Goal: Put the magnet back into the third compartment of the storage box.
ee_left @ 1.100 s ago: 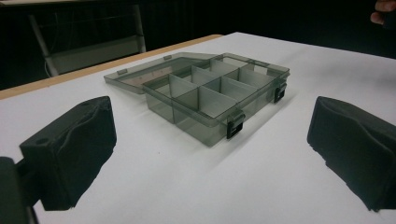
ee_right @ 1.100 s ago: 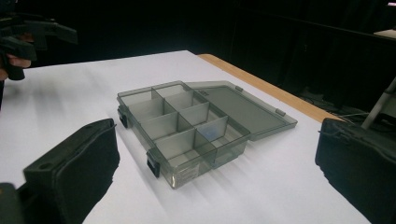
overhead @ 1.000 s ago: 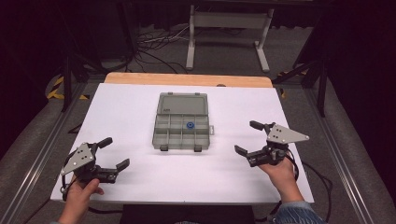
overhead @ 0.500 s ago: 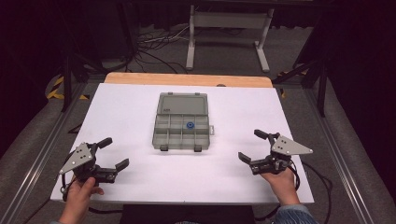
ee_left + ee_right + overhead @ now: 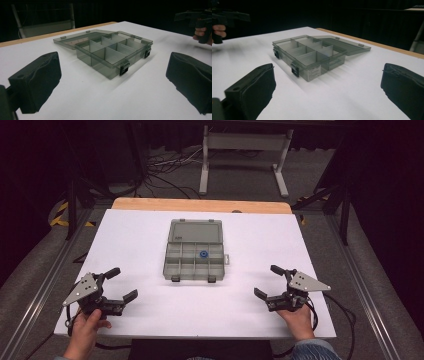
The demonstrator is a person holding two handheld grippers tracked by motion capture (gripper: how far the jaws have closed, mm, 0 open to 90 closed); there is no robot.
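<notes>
I see the open box [image 5: 194,256] mid-table [image 5: 140,235], a blue piece [image 5: 203,254] inside; left gripper [image 5: 118,285] and right gripper [image 5: 269,281] gape well apart from it.

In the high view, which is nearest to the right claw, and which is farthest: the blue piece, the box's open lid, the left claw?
1. Blue piece, in a compartment of the box.
2. Open lid, on the box's far side.
3. Left claw, at the table's near left.

Measured from the right claw.

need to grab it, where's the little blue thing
In the high view the blue piece sits inside the open grey compartment box, in a middle-row cell right of centre.
</notes>
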